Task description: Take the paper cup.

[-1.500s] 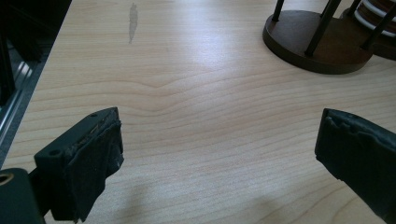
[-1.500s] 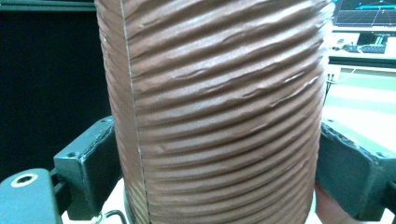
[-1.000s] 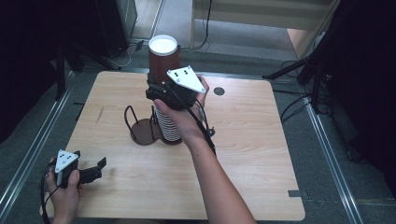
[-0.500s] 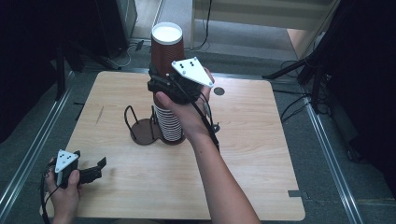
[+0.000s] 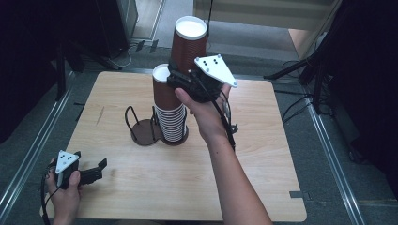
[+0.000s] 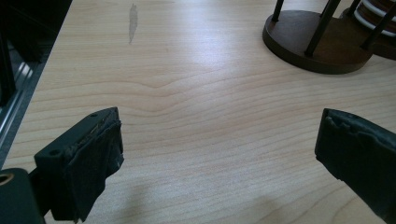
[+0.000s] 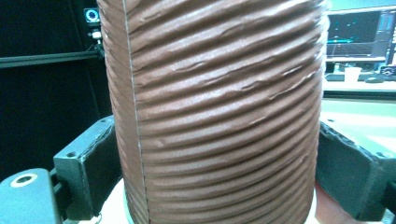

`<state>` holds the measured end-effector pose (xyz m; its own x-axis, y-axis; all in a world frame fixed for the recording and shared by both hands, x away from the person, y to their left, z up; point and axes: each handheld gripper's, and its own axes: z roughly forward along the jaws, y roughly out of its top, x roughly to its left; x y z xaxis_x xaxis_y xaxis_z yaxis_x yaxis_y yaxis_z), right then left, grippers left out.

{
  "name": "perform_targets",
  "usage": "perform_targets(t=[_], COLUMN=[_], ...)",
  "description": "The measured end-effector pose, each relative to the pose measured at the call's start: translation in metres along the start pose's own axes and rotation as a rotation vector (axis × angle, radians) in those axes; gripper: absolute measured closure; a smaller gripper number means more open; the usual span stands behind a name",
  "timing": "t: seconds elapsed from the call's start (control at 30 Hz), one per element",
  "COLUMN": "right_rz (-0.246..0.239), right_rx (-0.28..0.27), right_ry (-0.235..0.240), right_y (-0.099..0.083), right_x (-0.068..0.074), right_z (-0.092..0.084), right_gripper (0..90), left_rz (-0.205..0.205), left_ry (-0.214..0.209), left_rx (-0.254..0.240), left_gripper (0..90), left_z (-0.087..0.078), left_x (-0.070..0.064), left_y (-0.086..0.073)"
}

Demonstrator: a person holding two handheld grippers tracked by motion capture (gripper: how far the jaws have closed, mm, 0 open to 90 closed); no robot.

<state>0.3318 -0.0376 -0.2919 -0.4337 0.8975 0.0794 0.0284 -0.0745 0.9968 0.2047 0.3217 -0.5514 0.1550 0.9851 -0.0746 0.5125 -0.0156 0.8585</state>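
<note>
My right gripper [image 5: 182, 78] is shut on a brown ribbed paper cup [image 5: 189, 42] and holds it upright in the air, above and just right of a stack of matching cups [image 5: 169, 115]. That stack stands in a dark wire cup holder [image 5: 141, 131] in the middle of the table. In the right gripper view the cup [image 7: 219, 112] sits between both pads [image 7: 93, 163] of my right gripper [image 7: 215, 172]. My left gripper [image 5: 96, 169] lies low at the table's front left corner, open with nothing in it. In the left gripper view its jaws stand wide apart [image 6: 219, 158] over bare wood, with the holder's base [image 6: 317, 46] ahead.
The wooden table [image 5: 263, 154] carries a faint grey mark [image 5: 100, 116] at its left. Metal rails [image 5: 28, 154] run along both sides, and cables and dark stands [image 5: 300, 75] lie beyond the far right corner.
The right hand has lifted the top cup up and to the right, off the stack, whose white inside now shows. The left gripper has stayed put.
</note>
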Motion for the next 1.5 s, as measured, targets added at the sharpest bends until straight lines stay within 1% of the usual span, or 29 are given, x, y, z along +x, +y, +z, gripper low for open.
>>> perform_targets(t=[0.03, 0.07, 0.17, 0.2, 0.23, 0.33, 0.5, 0.53, 0.57, 0.63, 0.67, 0.9, 1.0, 1.1, 1.23, 1.37, 1.5], right_rz=[0.001, 0.001, 0.005, 0.005, 0.008, 0.012, 0.022, 0.022, 0.023, 0.023, 0.022, 0.026, 0.022, 0.015, 0.013, 0.013, 0.013], right_rx=[0.001, 0.001, 0.006, 0.006, 0.009, 0.011, 0.012, 0.012, 0.014, 0.016, 0.02, 0.032, 0.036, 0.047, 0.051, 0.058, 0.066], right_ry=[-0.009, -0.009, -0.024, -0.024, -0.034, -0.047, -0.067, -0.067, -0.076, -0.078, -0.086, -0.111, -0.119, -0.132, -0.142, -0.146, -0.15], right_y=[0.0, 0.0, -0.004, -0.004, -0.007, -0.01, -0.016, -0.016, -0.019, -0.02, -0.024, -0.037, -0.042, -0.05, -0.057, -0.061, -0.07], right_x=[-0.006, -0.006, -0.015, -0.015, -0.019, -0.027, -0.038, -0.038, -0.043, -0.045, -0.049, -0.062, -0.064, -0.069, -0.073, -0.075, -0.079], right_z=[-0.003, -0.003, -0.008, -0.008, -0.011, -0.016, -0.025, -0.025, -0.028, -0.03, -0.033, -0.044, -0.048, -0.054, -0.059, -0.063, -0.069], right_gripper=[9.2, 9.2, 9.2, 9.2, 9.2, 9.2, 9.2, 9.2, 9.2, 9.2, 9.2, 9.2, 9.2, 9.2, 9.2, 9.2, 9.1], left_rz=[0.001, 0.001, 0.003, 0.003, 0.003, 0.005, 0.01, 0.01, 0.01, 0.01, 0.011, 0.014, 0.013, 0.003, -0.003, -0.006, -0.011], left_ry=[0.001, 0.001, 0.002, 0.002, 0.002, 0.002, 0.004, 0.004, 0.005, 0.006, 0.008, 0.014, 0.013, 0.004, 0.004, 0.003, 0.0], left_rx=[0.0, 0.0, -0.001, -0.001, -0.002, -0.002, 0.001, 0.001, 0.001, 0.0, -0.001, -0.005, -0.004, -0.008, -0.012, -0.012, -0.018], left_gripper=[1.5, 1.5, 1.5, 1.5, 1.5, 1.5, 1.5, 1.5, 1.5, 1.5, 1.4, 1.5, 1.5, 1.4, 1.5, 1.5, 1.5], left_z=[0.0, 0.0, 0.0, 0.0, 0.0, 0.0, 0.0, 0.0, 0.0, 0.0, 0.0, 0.0, 0.0, 0.0, -0.001, -0.001, -0.001], left_x=[0.0, 0.0, 0.0, 0.0, 0.0, 0.0, -0.001, -0.001, -0.001, -0.001, -0.001, -0.002, -0.002, -0.001, 0.0, 0.001, 0.001], left_y=[0.0, 0.0, 0.0, 0.0, 0.0, 0.0, 0.0, 0.0, 0.0, 0.0, 0.0, 0.0, 0.0, 0.0, 0.0, 0.0, -0.001])
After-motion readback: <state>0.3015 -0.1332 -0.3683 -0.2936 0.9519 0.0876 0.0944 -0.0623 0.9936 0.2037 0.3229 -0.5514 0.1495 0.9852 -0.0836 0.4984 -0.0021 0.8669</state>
